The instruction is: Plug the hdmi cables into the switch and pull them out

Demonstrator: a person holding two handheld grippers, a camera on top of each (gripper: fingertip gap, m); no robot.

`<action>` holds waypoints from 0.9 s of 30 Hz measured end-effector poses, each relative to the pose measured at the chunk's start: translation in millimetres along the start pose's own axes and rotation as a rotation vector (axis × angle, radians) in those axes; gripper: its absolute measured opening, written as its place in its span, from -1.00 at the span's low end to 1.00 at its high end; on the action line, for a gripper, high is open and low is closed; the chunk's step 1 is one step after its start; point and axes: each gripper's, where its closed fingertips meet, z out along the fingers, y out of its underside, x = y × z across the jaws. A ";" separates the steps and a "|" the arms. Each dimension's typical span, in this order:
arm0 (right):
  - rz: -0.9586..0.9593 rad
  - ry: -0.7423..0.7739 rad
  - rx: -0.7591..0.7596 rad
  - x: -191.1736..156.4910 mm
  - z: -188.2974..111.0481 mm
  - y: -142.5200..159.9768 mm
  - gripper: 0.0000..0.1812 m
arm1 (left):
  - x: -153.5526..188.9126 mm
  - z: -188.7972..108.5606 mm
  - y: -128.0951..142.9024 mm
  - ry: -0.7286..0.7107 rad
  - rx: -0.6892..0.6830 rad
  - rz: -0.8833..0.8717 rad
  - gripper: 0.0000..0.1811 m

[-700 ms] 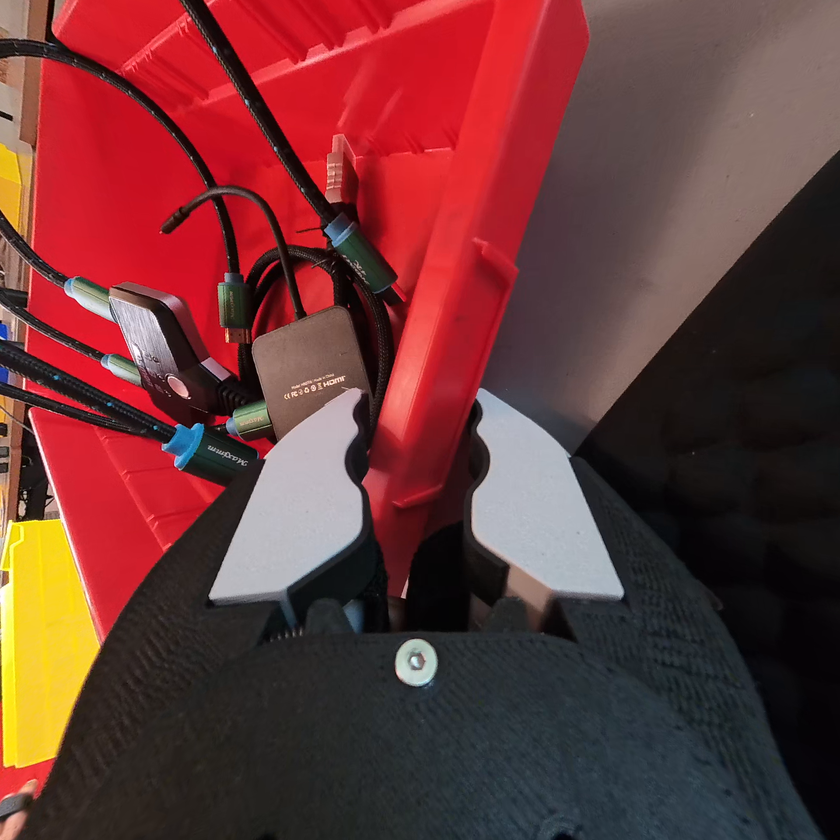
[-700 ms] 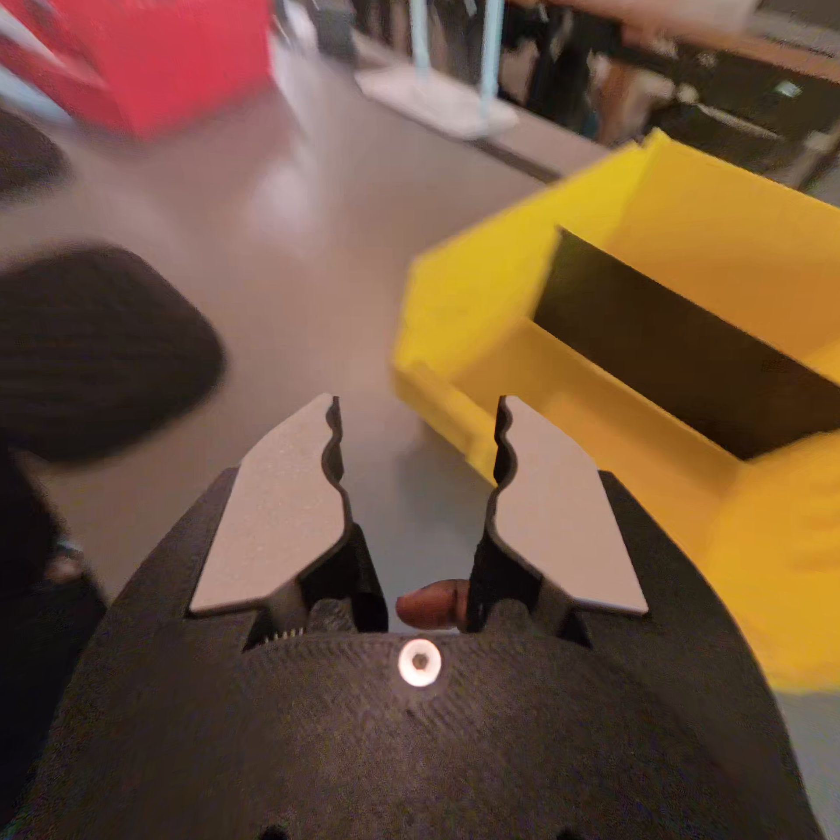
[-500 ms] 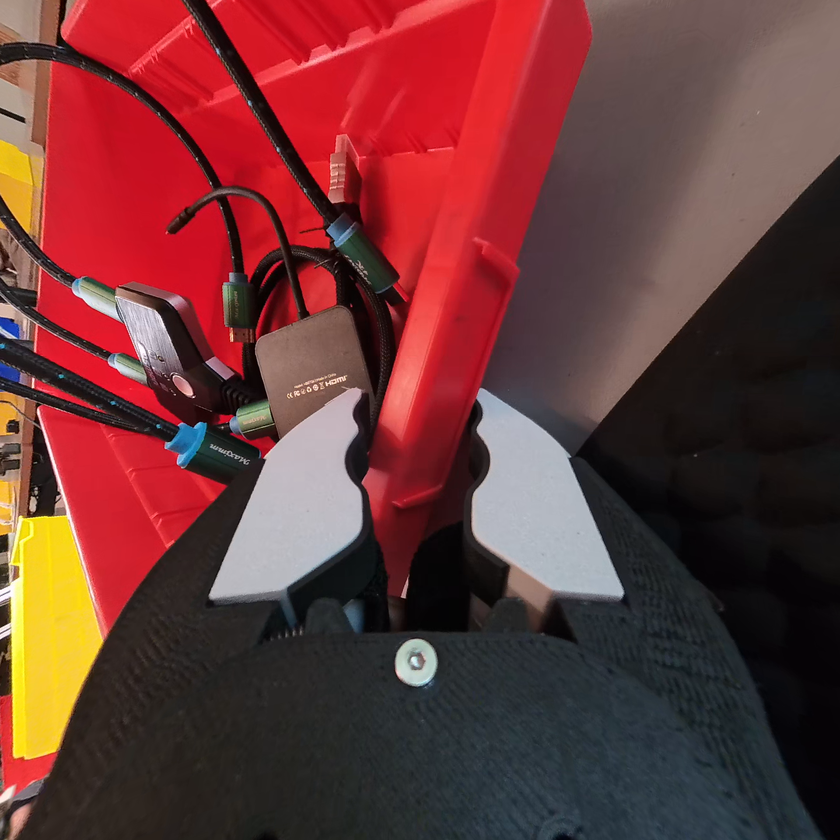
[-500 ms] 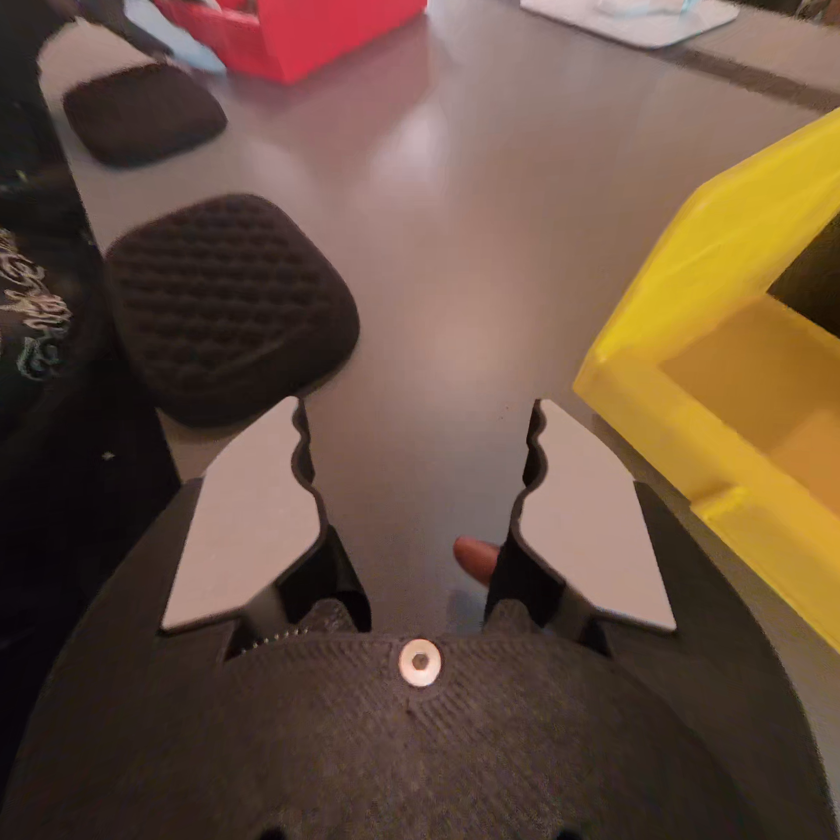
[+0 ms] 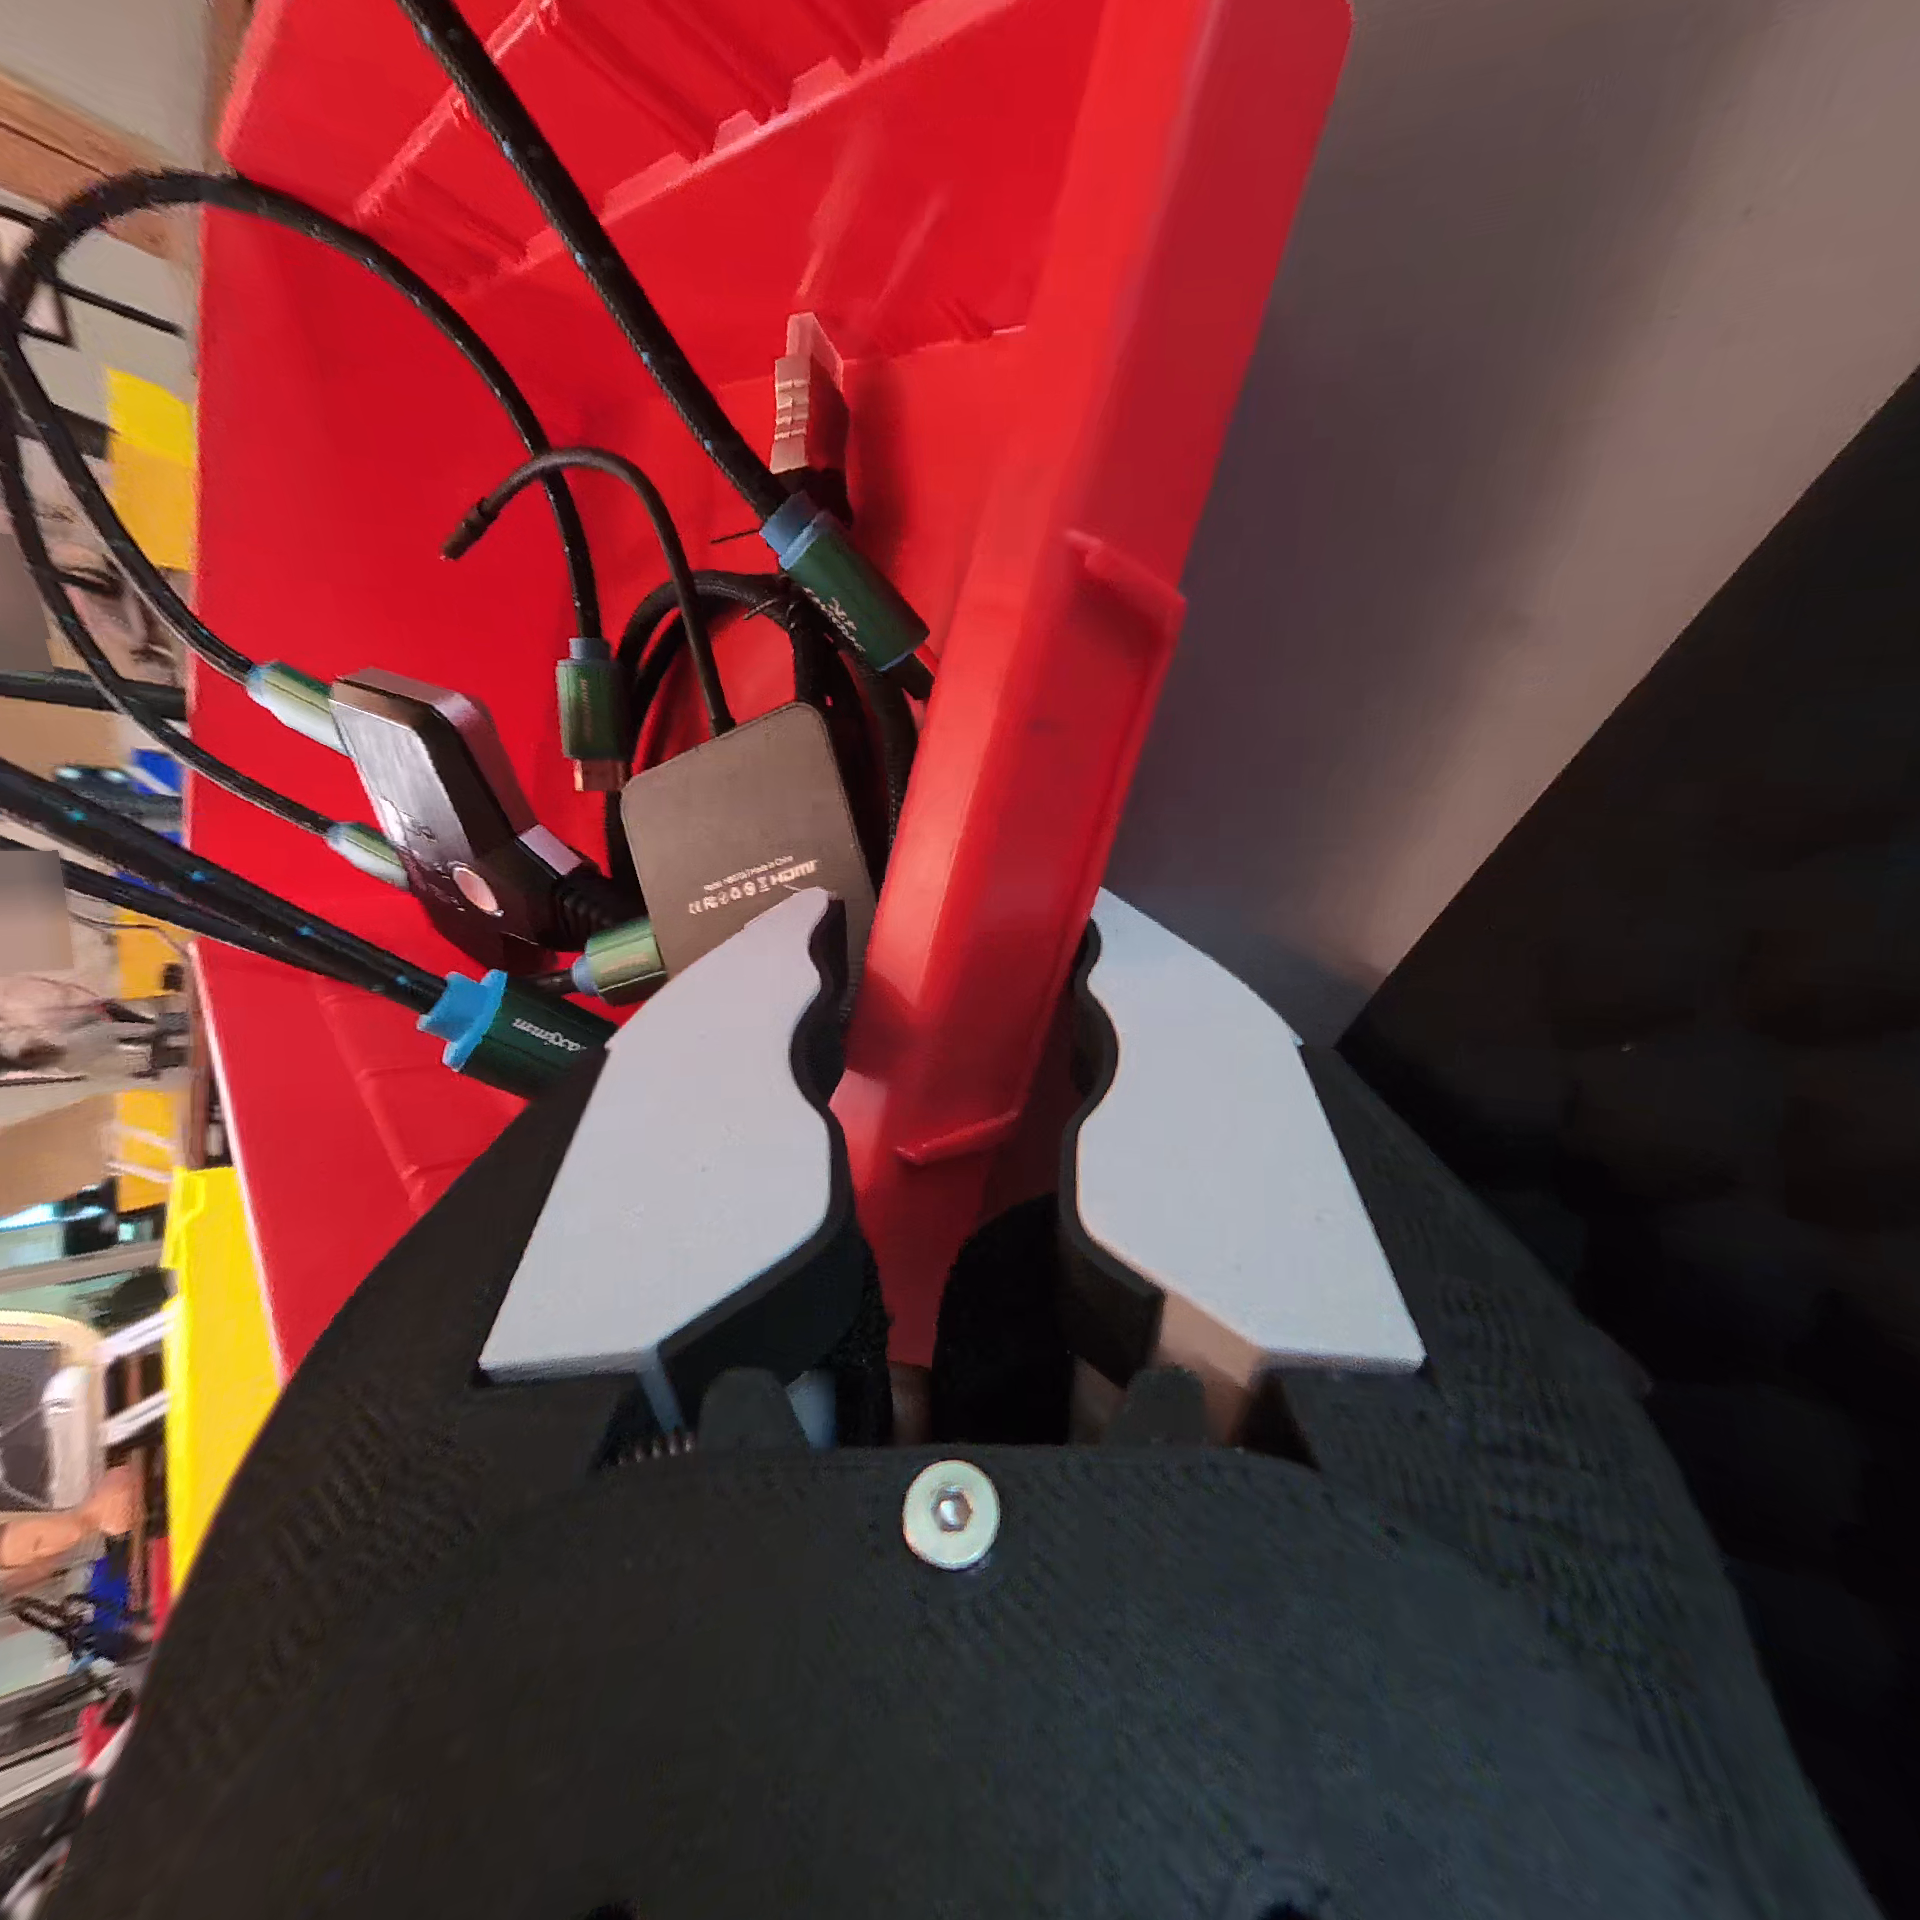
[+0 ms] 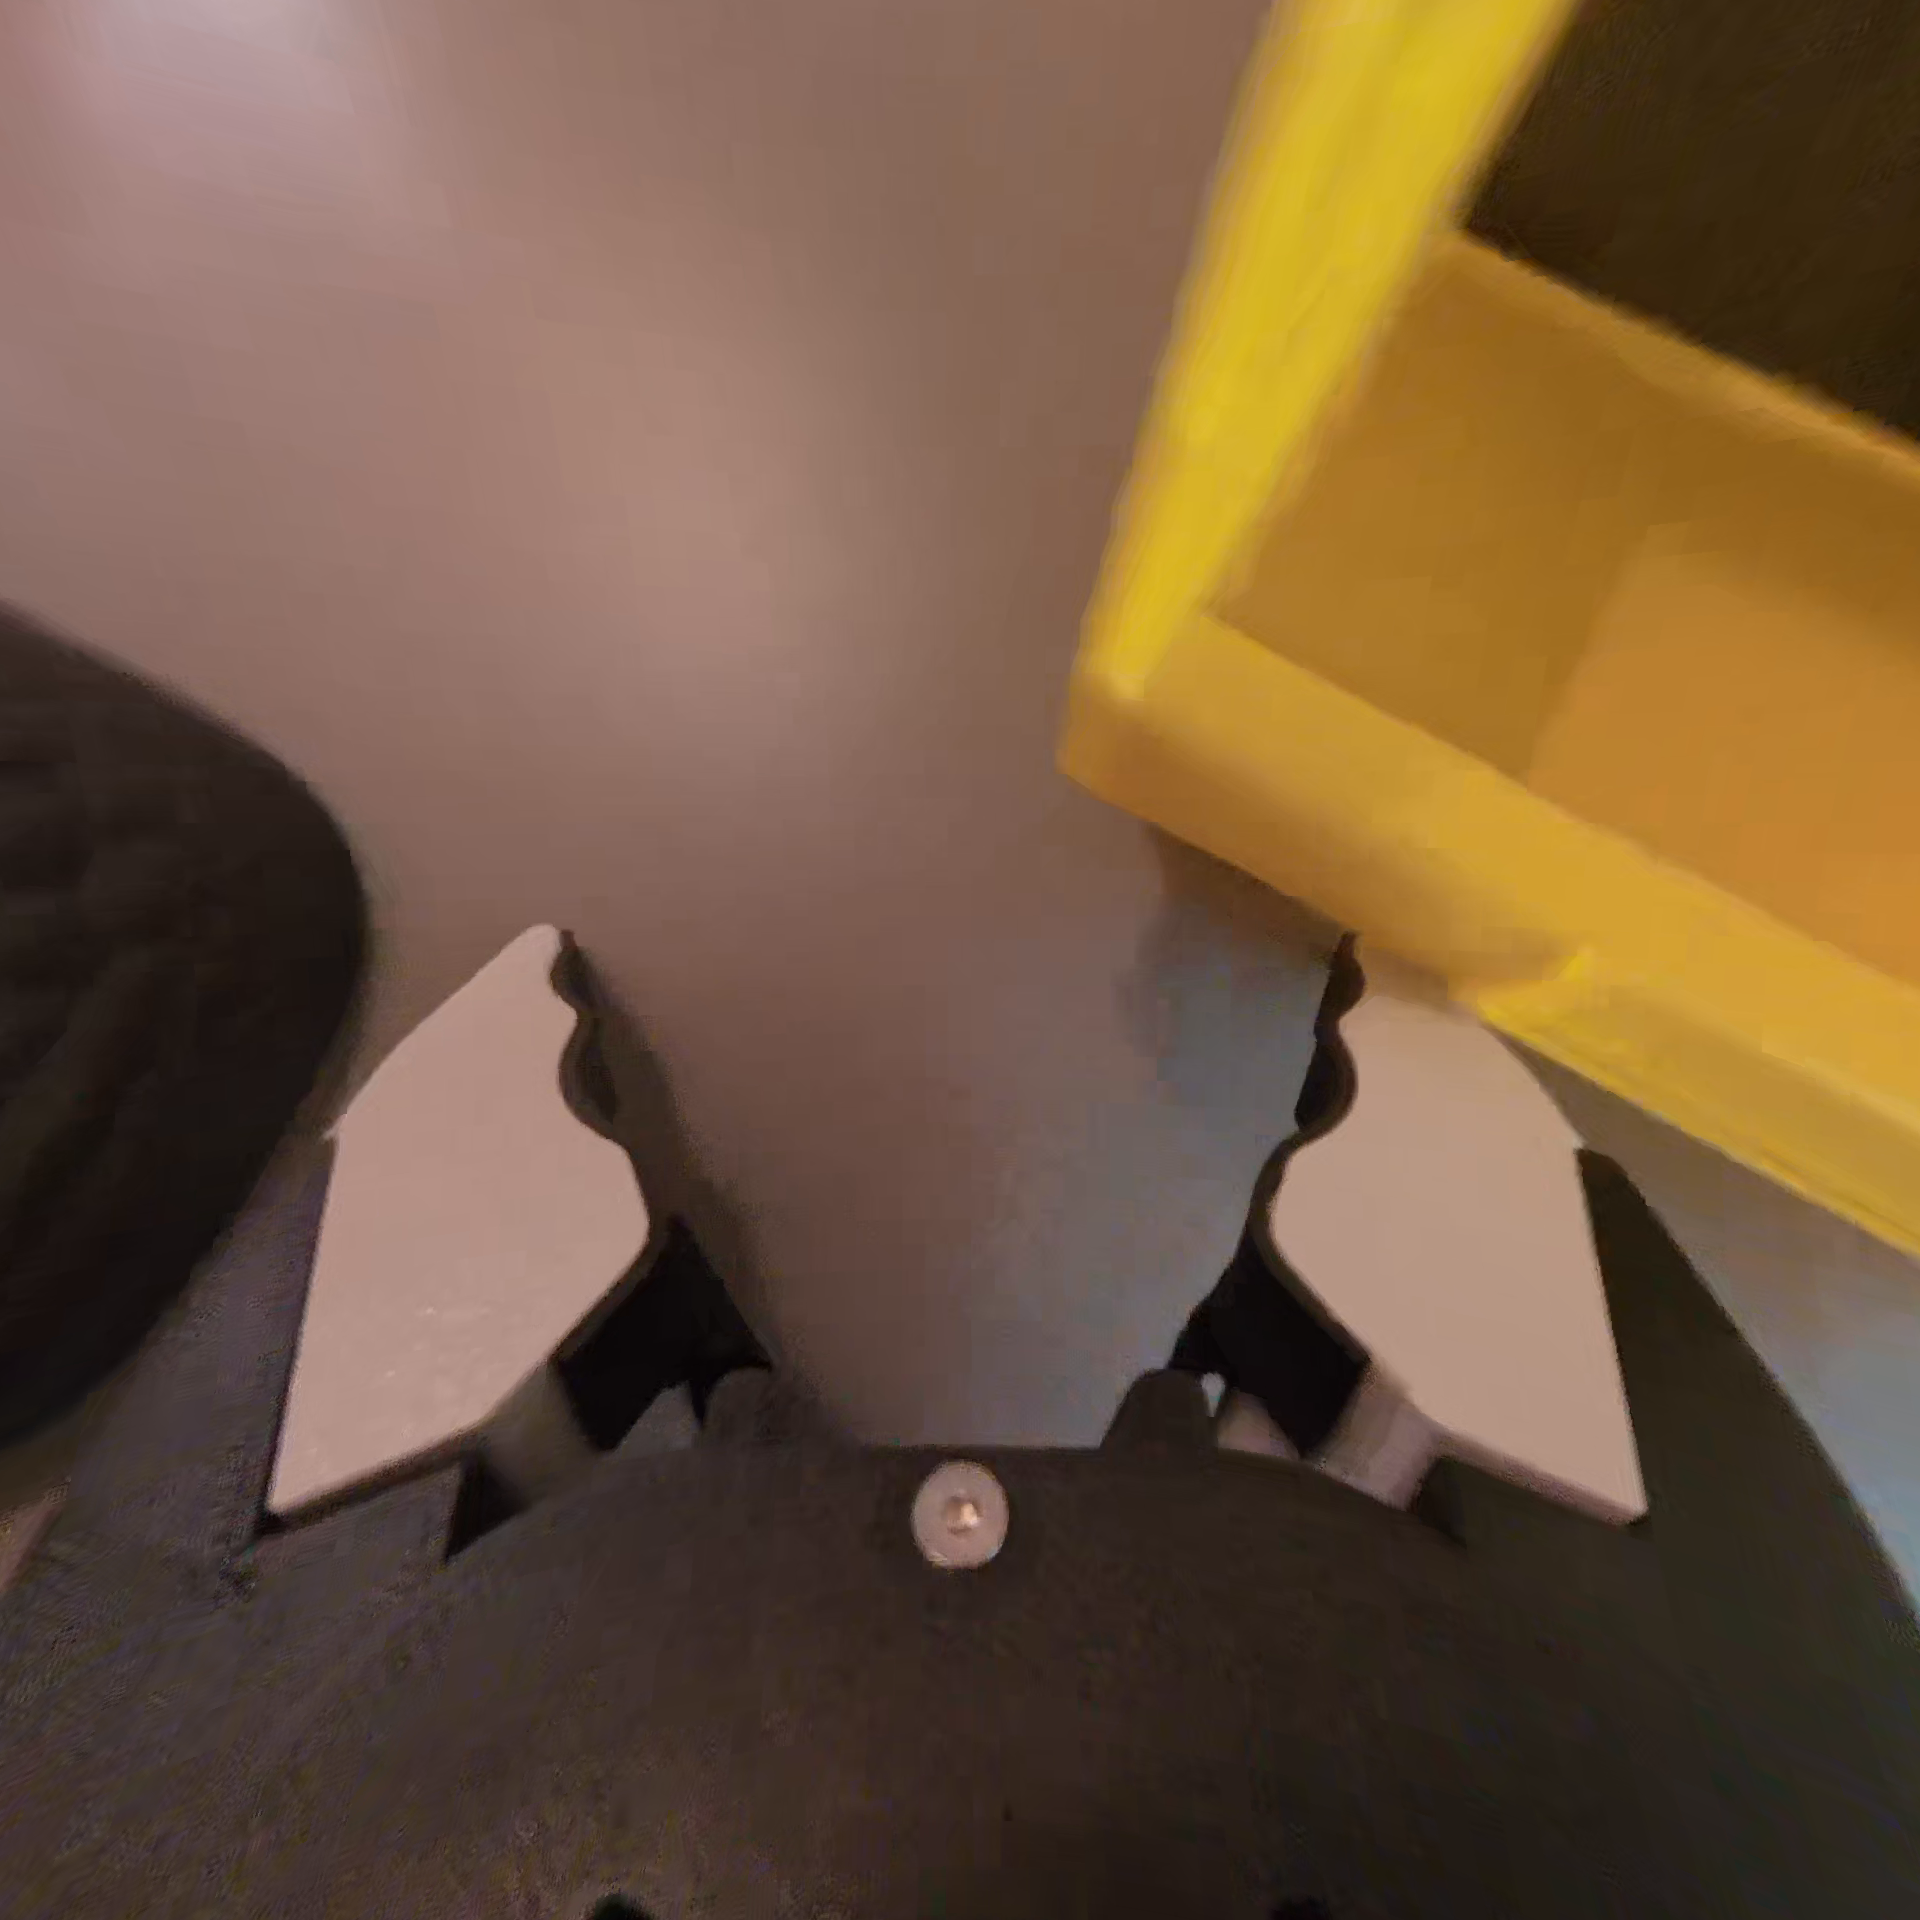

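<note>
Red bin gripped by its wall, cables waiting inside

Left tongs (image 5: 956, 997) are closed on the side wall of the red bin (image 5: 1029, 623), one finger inside and one outside. I judge this grip is there to carry or steady the bin, so that its contents come within reach before any plugging begins.

Inside the bin lie the task's things, close against the held wall: a flat grey HDMI switch (image 5: 743, 821), a second, black switch (image 5: 436, 790) with green-shelled plugs seated in it, and several braided HDMI cables (image 5: 623, 301). One plug with a blue collar (image 5: 520, 1029) rests just beside the left finger.

Right tongs (image 6: 951, 966) stand wide open and hold nothing, hovering over the grey surface (image 6: 675, 416) next to a yellow bin (image 6: 1299, 748). This view is blurred, but the yellow bin seems to hold only a dark divider. A black pad (image 6: 135, 987) lies at the left.
</note>
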 end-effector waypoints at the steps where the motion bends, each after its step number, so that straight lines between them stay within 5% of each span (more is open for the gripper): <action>1: 0.013 -0.001 0.008 2.6 -1.1 -0.4 0.38 | -0.4 0.3 0.2 -0.002 0.003 -0.007 -0.56; 13: 0.012 0.008 0.007 3.7 -1.1 0.0 0.38 | -4.6 -1.6 11.5 0.016 0.014 -0.037 -0.56; 27: 0.012 0.008 0.007 3.8 -1.0 -0.2 0.38 | -28.0 -21.7 81.0 0.036 0.055 -0.022 -0.54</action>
